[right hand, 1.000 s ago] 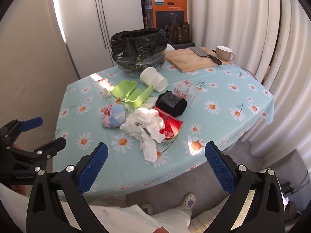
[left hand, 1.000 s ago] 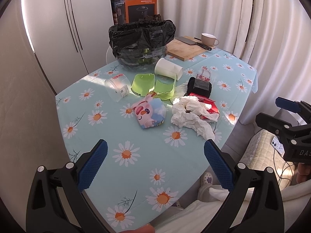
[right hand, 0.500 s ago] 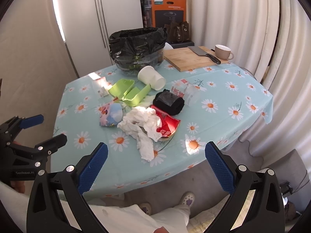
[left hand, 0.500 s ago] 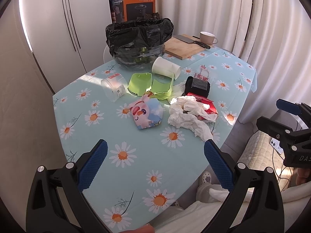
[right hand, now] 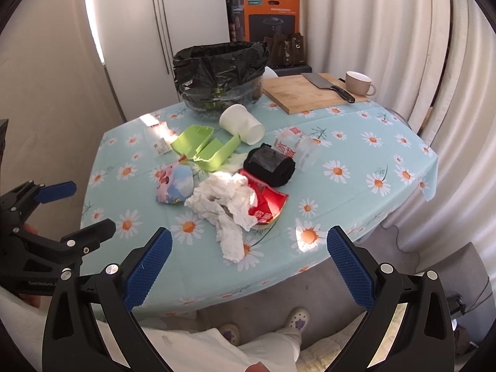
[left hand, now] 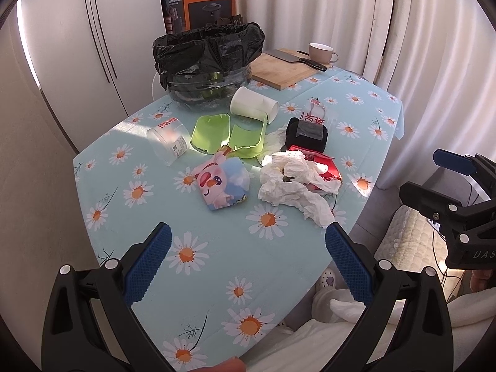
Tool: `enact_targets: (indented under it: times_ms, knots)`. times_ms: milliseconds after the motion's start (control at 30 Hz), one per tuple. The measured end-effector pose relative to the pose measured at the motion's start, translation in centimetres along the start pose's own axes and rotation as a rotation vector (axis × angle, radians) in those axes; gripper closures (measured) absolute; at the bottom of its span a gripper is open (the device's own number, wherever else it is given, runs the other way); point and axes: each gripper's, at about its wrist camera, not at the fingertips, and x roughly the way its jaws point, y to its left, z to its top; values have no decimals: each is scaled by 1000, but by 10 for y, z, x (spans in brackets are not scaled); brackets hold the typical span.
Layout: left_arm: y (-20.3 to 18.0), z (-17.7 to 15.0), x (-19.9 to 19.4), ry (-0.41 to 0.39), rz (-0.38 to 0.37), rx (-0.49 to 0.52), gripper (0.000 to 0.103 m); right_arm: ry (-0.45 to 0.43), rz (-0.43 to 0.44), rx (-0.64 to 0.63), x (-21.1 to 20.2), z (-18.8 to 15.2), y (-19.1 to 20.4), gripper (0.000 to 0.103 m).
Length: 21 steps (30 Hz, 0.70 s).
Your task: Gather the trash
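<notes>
Trash lies mid-table: crumpled white tissue [left hand: 294, 183] [right hand: 226, 198] over a red wrapper [left hand: 325, 167] [right hand: 266, 201], a pig-print packet [left hand: 223, 186] [right hand: 173, 186], a broken green box [left hand: 226, 136] [right hand: 204, 145], a tipped white cup [left hand: 254, 105] [right hand: 241, 124], a black roll [left hand: 307, 135] [right hand: 269, 164] and a clear tub [left hand: 169, 139]. A bowl lined with a black bag [left hand: 207, 62] [right hand: 217, 74] stands behind. My left gripper [left hand: 248, 266] is open and empty over the near table. My right gripper [right hand: 248, 266] is open and empty, off the table's front edge.
A cutting board [left hand: 285, 68] [right hand: 313, 91] with a cleaver [right hand: 328, 85] and a beige mug [left hand: 321, 52] [right hand: 359, 82] are at the far right. A clear wrapper [right hand: 297, 148] lies right of the roll. Curtains hang to the right, cabinets stand behind the table.
Both grippers have drawn back and up slightly from the table, so the trash looks a little farther away. Both stay open. Nothing on the table has moved.
</notes>
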Motion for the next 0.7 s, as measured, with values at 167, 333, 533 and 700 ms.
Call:
enact_targets:
  times_ms: [167, 333, 533, 700]
  knots:
    - [2, 12, 10, 7, -19, 12, 6, -2, 2, -8, 4, 4, 0, 8]
    - [2, 18, 12, -11, -29, 31, 6, -21, 9, -64, 6, 14, 2, 8]
    - [1, 28, 16, -31, 11, 56, 6, -48, -18, -83, 9, 34, -9, 8]
    - [6, 37, 26, -28, 38, 19, 6, -49, -23, -89, 17, 53, -26, 8]
